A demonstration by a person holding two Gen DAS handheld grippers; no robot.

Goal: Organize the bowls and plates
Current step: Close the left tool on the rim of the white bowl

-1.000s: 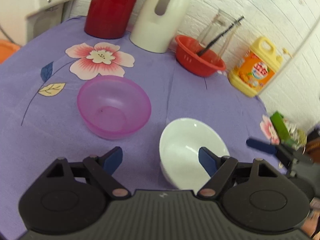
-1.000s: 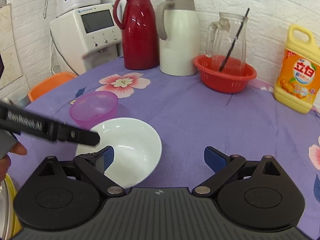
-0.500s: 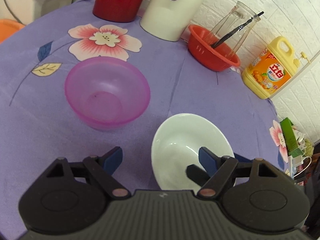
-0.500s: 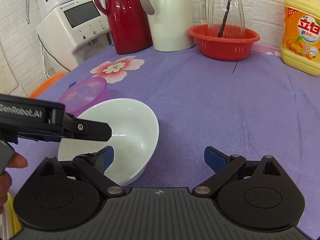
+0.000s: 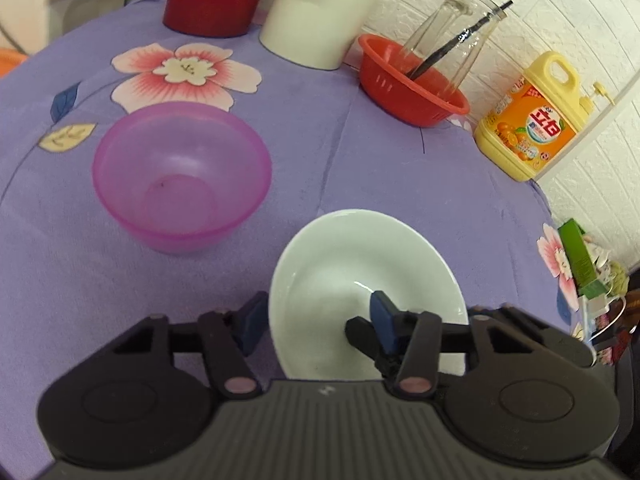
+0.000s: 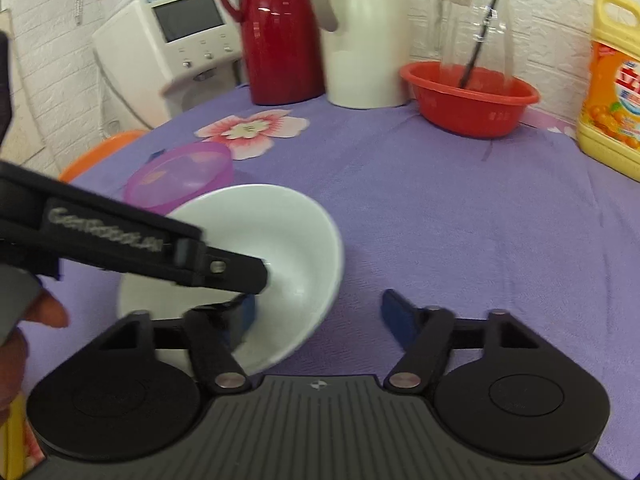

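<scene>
Grasping step: left tool (image 5: 316, 322) narrowed astride white bowl (image 5: 360, 272) rim, one pad inside, one outside, contact unclear; right tool (image 6: 318, 316) wide, empty, beside it. Next, judged: clamp, lift, nest into pink bowl (image 5: 180, 172) ahead-left on surface (image 5: 400, 176).

white bowl (image 5: 360, 272) | translucent pink bowl (image 5: 180, 172) | purple tablecloth (image 5: 400, 168), pink flower print | red basket (image 5: 412, 80) | yellow detergent bottle (image 5: 532, 116)

I see the white bowl (image 5: 360, 264) tilted, low centre of frame — the empty pink bowl (image 5: 180, 172) upright, upper left.
</scene>
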